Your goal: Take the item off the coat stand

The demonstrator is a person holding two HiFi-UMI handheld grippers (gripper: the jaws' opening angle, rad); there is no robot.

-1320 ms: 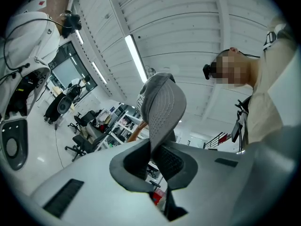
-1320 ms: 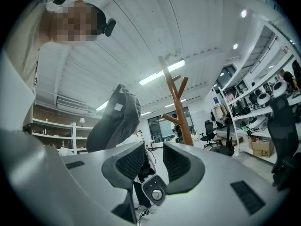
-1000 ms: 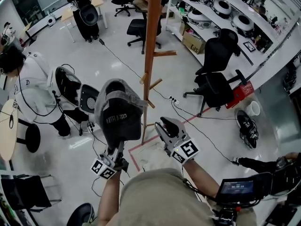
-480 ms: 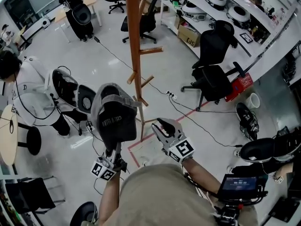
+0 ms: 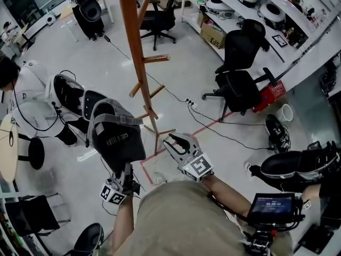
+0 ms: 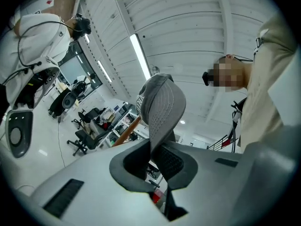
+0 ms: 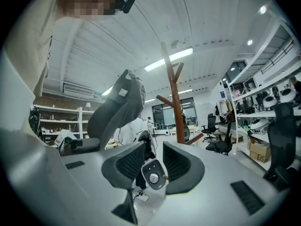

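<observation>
A grey baseball cap (image 5: 114, 137) hangs free of the brown wooden coat stand (image 5: 136, 52), just left of its lower pegs. My left gripper (image 5: 127, 168) is shut on the cap's brim from below. In the left gripper view the cap (image 6: 162, 107) rises straight out of the closed jaws of the left gripper (image 6: 157, 152). My right gripper (image 5: 176, 141) stands open near the foot of the stand with nothing held. The right gripper view shows its right gripper (image 7: 153, 161) jaws apart, the cap (image 7: 120, 105) at left and the stand (image 7: 175, 98) beyond.
A person in white (image 5: 32, 97) stands at left beside black equipment (image 5: 66, 92). Black office chairs (image 5: 242, 84) sit at right, another chair (image 5: 157, 23) behind the stand. Cables and red floor tape (image 5: 152, 167) run around the stand's base. A round table (image 5: 6, 148) is at far left.
The cap and my left gripper have drawn a little away from the stand's pole, to its left. My right gripper stays open and has shifted slightly left with them.
</observation>
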